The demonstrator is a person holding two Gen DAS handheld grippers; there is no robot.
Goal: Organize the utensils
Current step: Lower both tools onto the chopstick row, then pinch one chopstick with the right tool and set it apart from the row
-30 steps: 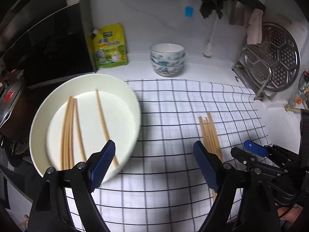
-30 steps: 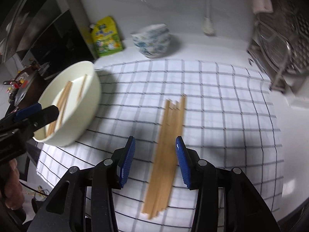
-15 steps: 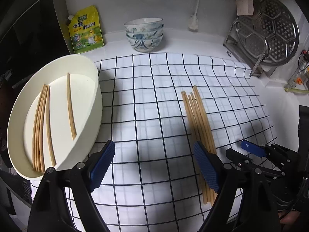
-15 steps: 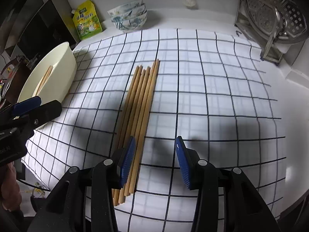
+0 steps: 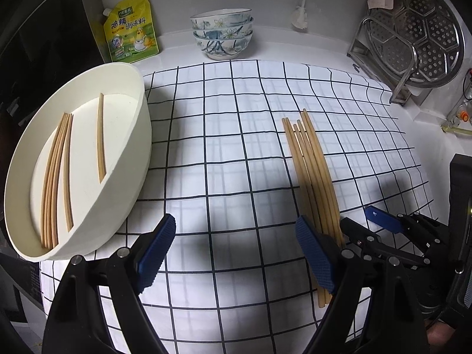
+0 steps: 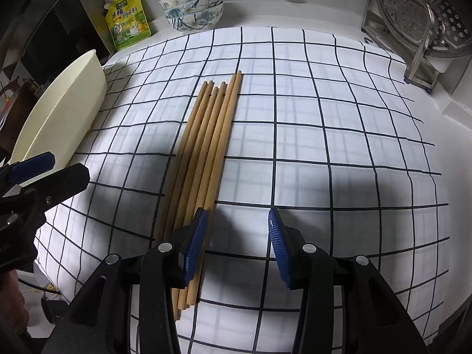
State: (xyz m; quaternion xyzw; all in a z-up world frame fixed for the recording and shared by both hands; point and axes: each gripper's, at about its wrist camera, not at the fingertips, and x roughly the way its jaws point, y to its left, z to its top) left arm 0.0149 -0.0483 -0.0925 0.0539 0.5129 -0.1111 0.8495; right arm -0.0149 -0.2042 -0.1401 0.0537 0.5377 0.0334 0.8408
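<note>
Wooden chopsticks (image 6: 206,147) left of right tongs (image 6: 236,244)

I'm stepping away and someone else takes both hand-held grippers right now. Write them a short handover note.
Left hand-held gripper: open wide, empty, above the checked cloth between the basin and the chopstick bundle.
Right hand-held gripper: part open, empty, its left finger over the bundle's near end; nothing is between the jaws.
Done: several chopsticks already lie in the basin.
Left: the bundle on the cloth is not yet picked up; probably it goes into the basin too.
</note>
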